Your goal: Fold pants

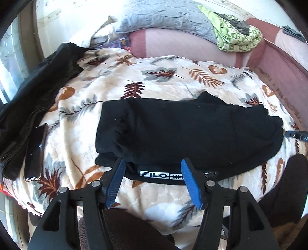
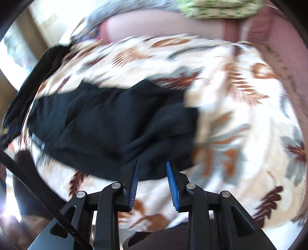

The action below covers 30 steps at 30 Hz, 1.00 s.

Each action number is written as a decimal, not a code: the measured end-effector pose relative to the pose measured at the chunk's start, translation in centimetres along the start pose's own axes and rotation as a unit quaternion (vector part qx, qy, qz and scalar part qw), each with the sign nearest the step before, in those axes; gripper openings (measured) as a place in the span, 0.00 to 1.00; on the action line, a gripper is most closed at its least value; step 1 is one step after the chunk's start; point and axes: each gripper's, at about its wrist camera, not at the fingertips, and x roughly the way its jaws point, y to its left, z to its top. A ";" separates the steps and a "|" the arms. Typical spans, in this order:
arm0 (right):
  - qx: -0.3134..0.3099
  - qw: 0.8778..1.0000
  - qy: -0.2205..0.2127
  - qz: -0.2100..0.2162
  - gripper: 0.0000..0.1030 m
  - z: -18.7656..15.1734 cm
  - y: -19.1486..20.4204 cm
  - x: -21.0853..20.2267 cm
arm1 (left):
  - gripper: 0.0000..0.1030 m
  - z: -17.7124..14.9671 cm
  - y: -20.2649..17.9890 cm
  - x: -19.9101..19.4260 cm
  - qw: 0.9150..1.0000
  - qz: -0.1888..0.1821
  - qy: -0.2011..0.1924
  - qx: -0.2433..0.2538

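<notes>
1. Smack in the middle of the leaf-print blanket I've got the black pants lying folded up into a compact bundle, waistband label facing the near edge.
2. My left gripper sits at that near edge with its jaws spread wide, blue pads on either side of the label, nothing pinched.
3. My right gripper is at the bundle's near right end, jaws parted but narrower, empty too; that view is pretty blurry.
4. Off to the left there's a phone lying next to another dark garment.
5. Far side has a grey pillow and green patterned cloth.
</notes>
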 end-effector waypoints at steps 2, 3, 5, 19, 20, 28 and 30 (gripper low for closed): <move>0.032 0.999 -0.018 0.000 0.32 0.9 -1.4 -0.6 | 0.58 0.3 -0.5 0.1 1.000 0.005 -0.003 -0.001; 0.047 0.999 -0.026 0.006 0.38 1.3 -1.9 -0.8 | 0.58 0.3 -0.8 0.1 1.000 0.004 -0.004 0.001; 0.068 0.997 -0.040 0.007 0.54 2.0 -2.4 -0.6 | 0.59 0.3 -1.7 -0.1 1.000 0.000 -0.006 0.008; 0.114 0.991 -0.060 -0.033 0.13 2.2 -2.3 -0.7 | 0.67 0.9 -4.3 -0.5 0.999 -0.034 -0.014 0.026; 0.129 0.990 -0.051 -0.031 0.14 1.7 -3.0 -0.8 | 0.67 1.0 -4.3 -0.2 0.999 -0.036 -0.010 0.023; 0.185 0.981 -0.059 -0.019 0.61 0.5 -6.7 -1.0 | 0.67 0.9 -5.0 0.4 0.999 -0.042 -0.002 0.016; 0.181 0.981 -0.075 -0.004 0.62 1.7 -6.6 -0.8 | 0.67 0.9 -4.8 0.4 0.999 -0.043 -0.001 0.008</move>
